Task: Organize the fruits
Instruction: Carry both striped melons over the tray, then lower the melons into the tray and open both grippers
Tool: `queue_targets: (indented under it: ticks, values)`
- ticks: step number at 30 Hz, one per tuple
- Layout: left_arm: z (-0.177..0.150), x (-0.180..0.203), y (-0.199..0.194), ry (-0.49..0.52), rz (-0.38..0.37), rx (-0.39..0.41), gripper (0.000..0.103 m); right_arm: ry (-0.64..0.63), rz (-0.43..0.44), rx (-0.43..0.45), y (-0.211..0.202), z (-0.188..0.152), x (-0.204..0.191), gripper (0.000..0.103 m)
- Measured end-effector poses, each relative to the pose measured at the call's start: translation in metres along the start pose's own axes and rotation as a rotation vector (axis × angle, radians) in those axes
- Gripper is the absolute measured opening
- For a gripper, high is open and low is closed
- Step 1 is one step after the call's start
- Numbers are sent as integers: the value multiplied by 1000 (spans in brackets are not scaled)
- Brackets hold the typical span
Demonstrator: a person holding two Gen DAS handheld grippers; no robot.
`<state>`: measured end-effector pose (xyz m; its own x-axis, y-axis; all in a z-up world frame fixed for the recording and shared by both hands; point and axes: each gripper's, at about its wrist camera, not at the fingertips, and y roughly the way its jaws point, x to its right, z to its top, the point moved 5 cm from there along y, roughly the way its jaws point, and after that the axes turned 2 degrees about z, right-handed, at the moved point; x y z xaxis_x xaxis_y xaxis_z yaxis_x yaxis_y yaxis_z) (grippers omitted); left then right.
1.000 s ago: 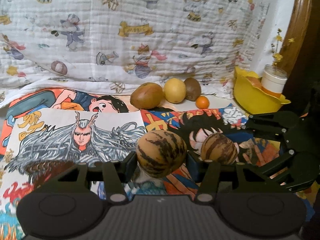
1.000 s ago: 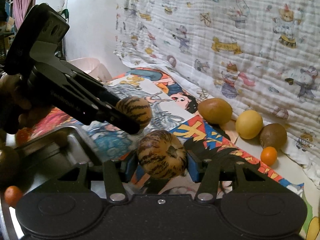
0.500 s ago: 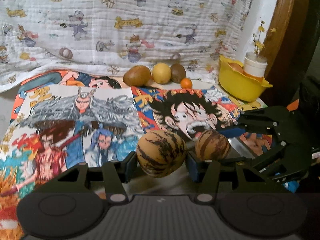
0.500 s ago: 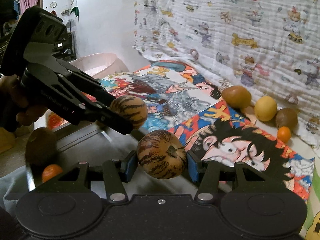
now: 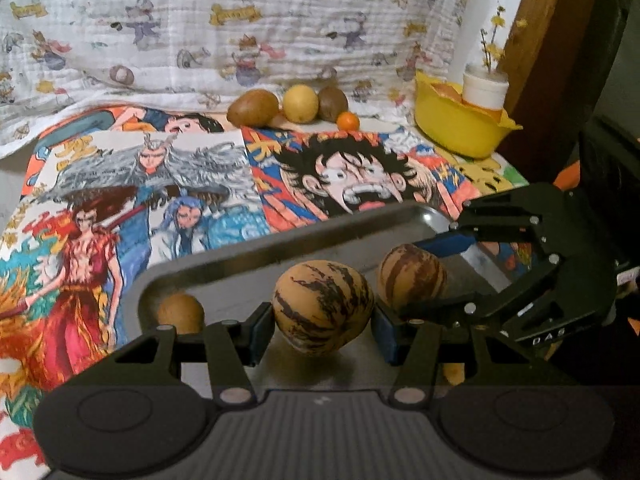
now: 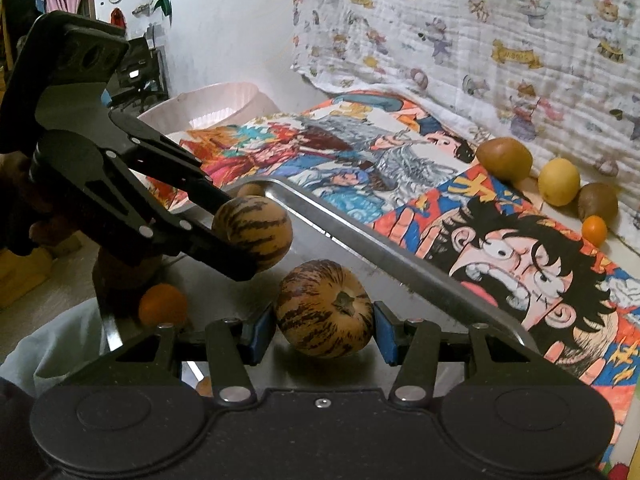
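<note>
Both grippers hold fruit over the metal tray (image 5: 280, 240). The left gripper (image 5: 324, 322) is clamped partway open on a striped melon (image 5: 323, 306); the right gripper (image 6: 325, 326) likewise grips a second striped melon (image 6: 325, 314). Risk: both fruits are round and hang close together, so released from height they would likely roll, collide or clear the shallow rim. The tray already holds a brown fruit (image 5: 180, 314) at its left corner and a small orange (image 6: 163, 305). Four fruits remain at the far edge of the printed cloth (image 5: 120, 216).

The right gripper (image 6: 325, 330) clamped a striped fruit (image 6: 325, 314) over the metal tray (image 6: 404, 264); four fruits lay at two o'clock.
</note>
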<state>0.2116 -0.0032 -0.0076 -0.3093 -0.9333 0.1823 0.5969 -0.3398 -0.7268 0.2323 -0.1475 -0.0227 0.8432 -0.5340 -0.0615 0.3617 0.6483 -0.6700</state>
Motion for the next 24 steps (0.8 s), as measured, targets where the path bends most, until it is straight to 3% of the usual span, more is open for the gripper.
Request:
queue_targets:
  ticks: [16, 24]
  values:
    - [-7, -3, 3, -43, 19, -63, 58, 39, -5, -26, 0, -6, 3, 54]
    - [-7, 2, 2, -12, 53, -76, 61, 51, -4, -21, 0, -7, 4, 55]
